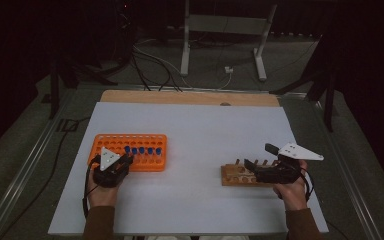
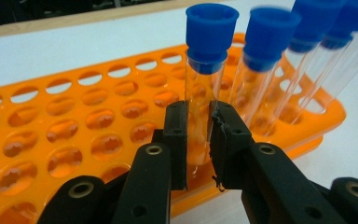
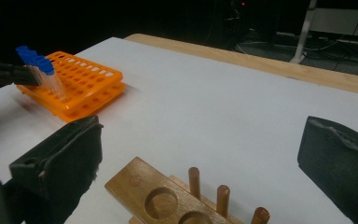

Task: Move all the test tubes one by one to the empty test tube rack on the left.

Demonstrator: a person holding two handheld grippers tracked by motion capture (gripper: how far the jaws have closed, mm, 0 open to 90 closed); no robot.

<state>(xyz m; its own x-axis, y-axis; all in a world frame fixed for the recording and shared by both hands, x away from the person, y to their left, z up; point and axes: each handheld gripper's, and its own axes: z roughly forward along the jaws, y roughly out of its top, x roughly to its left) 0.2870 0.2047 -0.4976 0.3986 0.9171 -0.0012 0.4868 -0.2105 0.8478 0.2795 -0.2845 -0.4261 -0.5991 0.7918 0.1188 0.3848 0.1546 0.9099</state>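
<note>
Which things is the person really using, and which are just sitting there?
In use:
- left claw, shut on a blue-capped tube
- orange rack
- wooden rack, right claw open over it

Just there:
- other capped tubes
- floor cables

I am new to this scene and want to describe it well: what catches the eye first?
The bright orange plastic test-tube rack at the table's left stands out, with its row of clear glass tubes with blue caps. The left hand-held gripper is shut on the nearest clear blue-capped tube. At the right, the right hand-held gripper stands open over a brown wooden peg rack.
</note>
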